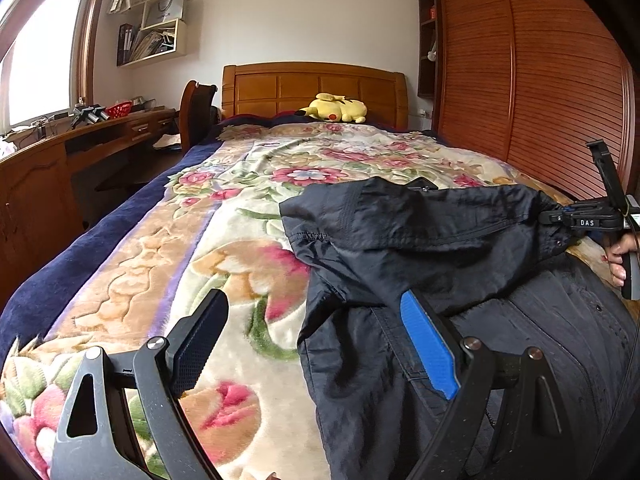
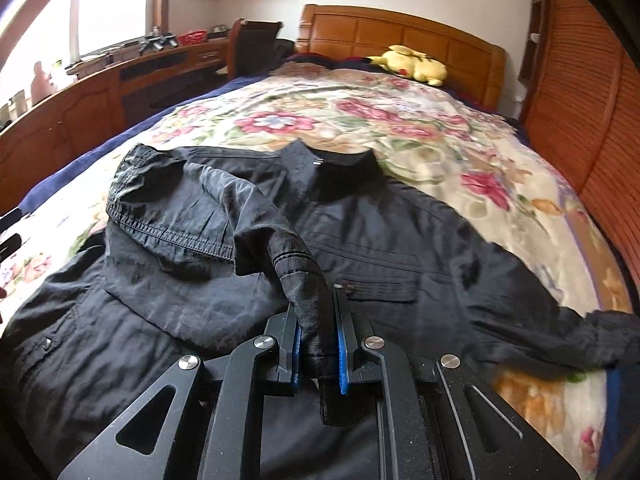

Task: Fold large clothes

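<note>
Floral bed (image 1: 248,216): black jacket (image 2: 360,232) lies spread at its near end. Our right tongs (image 2: 318,354) clamp the sleeve cuff (image 2: 304,280); left tongs (image 1: 316,344) gape empty beside the body. We should carry the cuff straight across, taut, unwrinkled.

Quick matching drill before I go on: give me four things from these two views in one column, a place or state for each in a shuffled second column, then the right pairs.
Things:
1. left gripper
2. right gripper
3. yellow plush toy
4. black jacket

Places or states:
A. lies by the wooden headboard
B. jaws wide apart, nothing between them
C. spread on the floral blanket
D. jaws clamped on the jacket's sleeve cuff

Pairs: 1-B, 2-D, 3-A, 4-C
</note>
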Tool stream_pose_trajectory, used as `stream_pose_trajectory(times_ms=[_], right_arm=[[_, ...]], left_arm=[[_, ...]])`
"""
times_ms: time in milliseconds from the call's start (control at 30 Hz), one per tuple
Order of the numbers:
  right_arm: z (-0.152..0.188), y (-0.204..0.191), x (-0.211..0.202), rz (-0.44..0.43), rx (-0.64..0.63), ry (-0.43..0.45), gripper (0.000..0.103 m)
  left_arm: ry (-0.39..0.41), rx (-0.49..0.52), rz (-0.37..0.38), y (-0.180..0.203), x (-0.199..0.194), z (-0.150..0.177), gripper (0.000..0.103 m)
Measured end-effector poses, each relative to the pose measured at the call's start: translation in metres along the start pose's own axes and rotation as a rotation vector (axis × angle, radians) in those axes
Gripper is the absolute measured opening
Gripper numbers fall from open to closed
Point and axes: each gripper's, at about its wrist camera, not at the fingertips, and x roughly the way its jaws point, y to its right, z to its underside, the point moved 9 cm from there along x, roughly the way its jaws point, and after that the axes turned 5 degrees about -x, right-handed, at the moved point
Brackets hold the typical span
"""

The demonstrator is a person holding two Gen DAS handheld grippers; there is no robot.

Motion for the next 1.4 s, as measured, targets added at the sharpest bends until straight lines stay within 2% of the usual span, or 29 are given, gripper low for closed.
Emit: stream_pose_trajectory(times_ms=[200, 433, 500, 600, 833, 1133, 1333, 1400], right_arm=[[0.014, 0.031, -0.002, 0.096, 0.048, -0.047, 0.013], [0.021, 0.041, 0.007, 0.092, 0.103, -0.093, 0.014], [0.018, 0.043, 0.006, 0.120, 0.112, -0.083, 0.031], [0.014, 0.049, 0.004, 0.150, 0.128, -0.060, 0.048], [0.015, 0.063, -0.015, 0.252, 0.152, 0.009, 0.053], [0.049, 0.041, 0.012, 0.152, 0.107, -0.058, 0.053], [0.080, 0.046, 0.045, 0.094, 0.149, -0.126, 0.053], [0.083, 0.048, 0.050, 0.073, 0.173, -0.116, 0.053]], left_arm=[[-0.001, 0.004, 0.006, 0.005, 0.000, 0.001, 0.089], [0.002, 0.010, 0.013, 0.011, -0.002, 0.001, 0.089], [0.001, 0.014, 0.014, 0.013, -0.002, 0.002, 0.089], [-0.006, 0.024, 0.011, 0.015, 0.000, 0.003, 0.089], [-0.002, 0.022, 0.017, 0.019, -0.001, 0.003, 0.089], [0.000, 0.062, 0.029, 0.037, -0.004, 0.001, 0.089], [-0.009, 0.103, 0.024, 0.057, 0.001, -0.006, 0.089], [-0.011, 0.102, 0.036, 0.066, 0.002, -0.011, 0.089]])
